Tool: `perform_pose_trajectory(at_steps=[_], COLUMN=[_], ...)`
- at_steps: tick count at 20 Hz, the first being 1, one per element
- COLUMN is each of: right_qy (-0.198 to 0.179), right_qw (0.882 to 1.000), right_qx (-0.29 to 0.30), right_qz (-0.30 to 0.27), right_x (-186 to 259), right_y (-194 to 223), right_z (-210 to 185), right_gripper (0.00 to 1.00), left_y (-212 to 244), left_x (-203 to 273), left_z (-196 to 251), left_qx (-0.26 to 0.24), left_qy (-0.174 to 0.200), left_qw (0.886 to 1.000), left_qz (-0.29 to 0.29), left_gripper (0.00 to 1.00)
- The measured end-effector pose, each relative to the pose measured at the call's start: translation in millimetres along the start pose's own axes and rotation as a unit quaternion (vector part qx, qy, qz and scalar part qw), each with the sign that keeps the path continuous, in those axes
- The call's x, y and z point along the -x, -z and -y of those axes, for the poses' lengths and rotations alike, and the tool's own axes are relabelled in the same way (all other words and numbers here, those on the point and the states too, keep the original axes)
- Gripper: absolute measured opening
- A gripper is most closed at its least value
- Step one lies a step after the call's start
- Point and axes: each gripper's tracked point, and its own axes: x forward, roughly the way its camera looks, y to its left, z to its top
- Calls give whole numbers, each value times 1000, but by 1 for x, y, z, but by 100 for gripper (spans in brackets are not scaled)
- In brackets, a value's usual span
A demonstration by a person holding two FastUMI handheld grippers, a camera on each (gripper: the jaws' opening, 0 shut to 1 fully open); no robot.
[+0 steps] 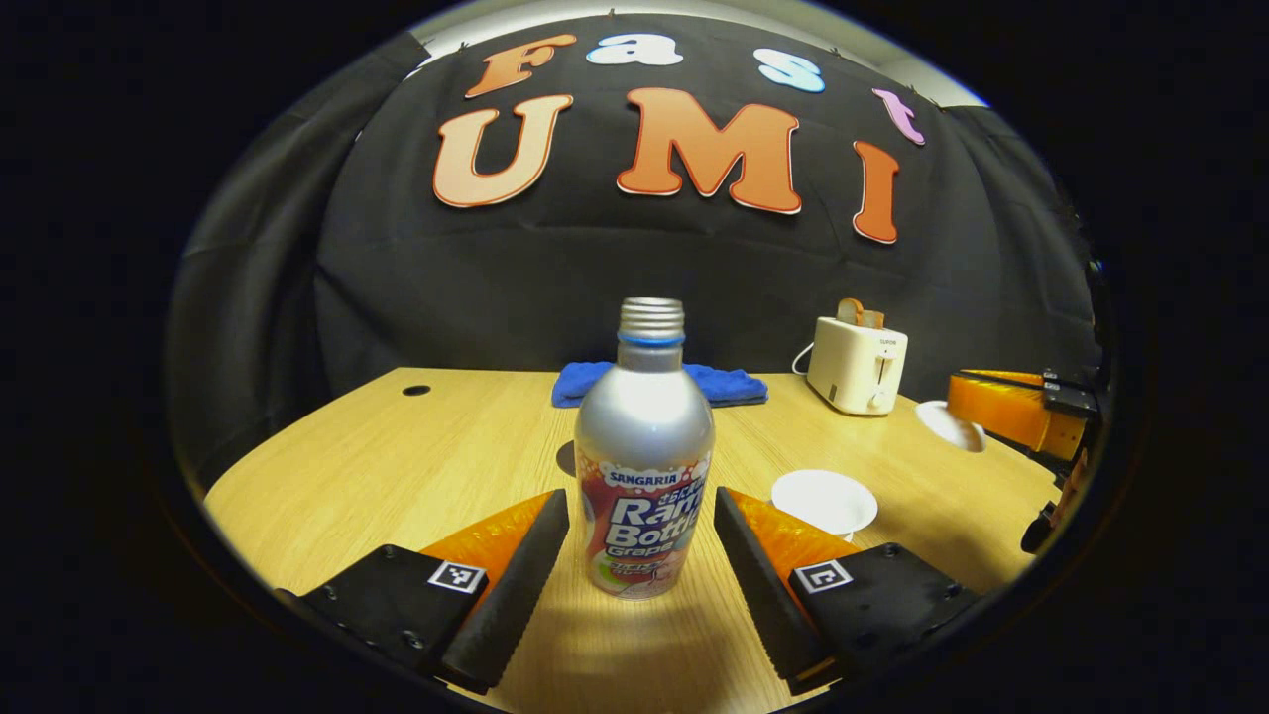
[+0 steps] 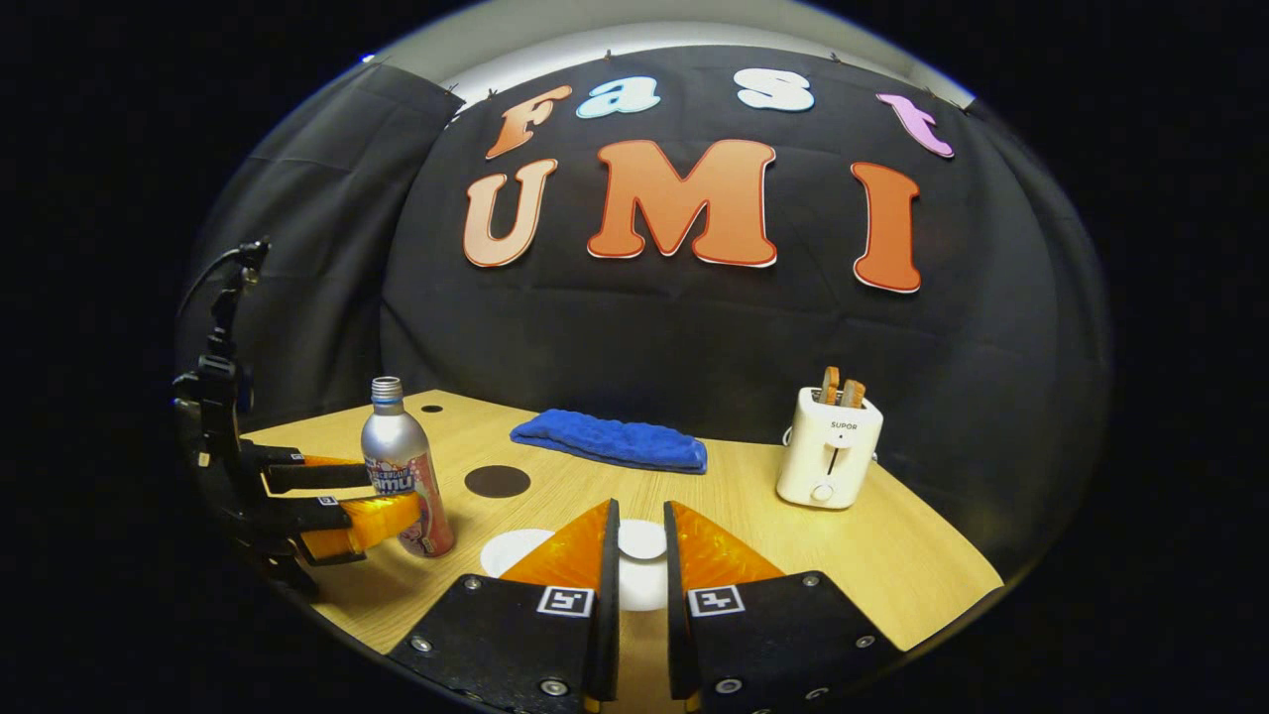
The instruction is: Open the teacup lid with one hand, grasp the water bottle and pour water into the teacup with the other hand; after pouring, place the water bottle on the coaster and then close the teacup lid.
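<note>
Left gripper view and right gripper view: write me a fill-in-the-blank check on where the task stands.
1. The bottle stands upright between the left gripper's ___ fingers.
2. The right gripper holds the ___, off the teacup.
3. The dark round ___ lies bare behind the bottle.
Missing: open; lid; coaster.

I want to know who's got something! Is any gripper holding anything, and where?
The right gripper pinches the teacup lid; which part of it is hidden. The left gripper holds nothing.
</note>
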Motion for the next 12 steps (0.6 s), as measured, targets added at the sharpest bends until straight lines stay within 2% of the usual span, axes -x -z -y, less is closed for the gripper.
perform_pose_trajectory(at_steps=[7,8,9,10,12], right_qy=[24,27,30,31,32], right_qw=[1000,1000,1000,999,999], right_qx=[-5,-6,-9,-11,-13], right_qz=[3,4,4,4,4], right_x=[14,16,17,18,18], right_y=[0,0,0,0,0], right_z=[27,29,32,33,35], right_gripper=[20,20,20,20,20], left_y=[21,24,20,20,20], left_x=[-18,-18,-16,-16,-16], left_z=[-8,-8,-7,-6,-11], left_qx=[0,0,-2,-4,-19], left_qy=[-20,-23,-25,-25,-36], left_qw=[999,998,999,998,998], left_qz=[-47,-53,-48,-49,-46], left_gripper=[98,94,85,89,87])
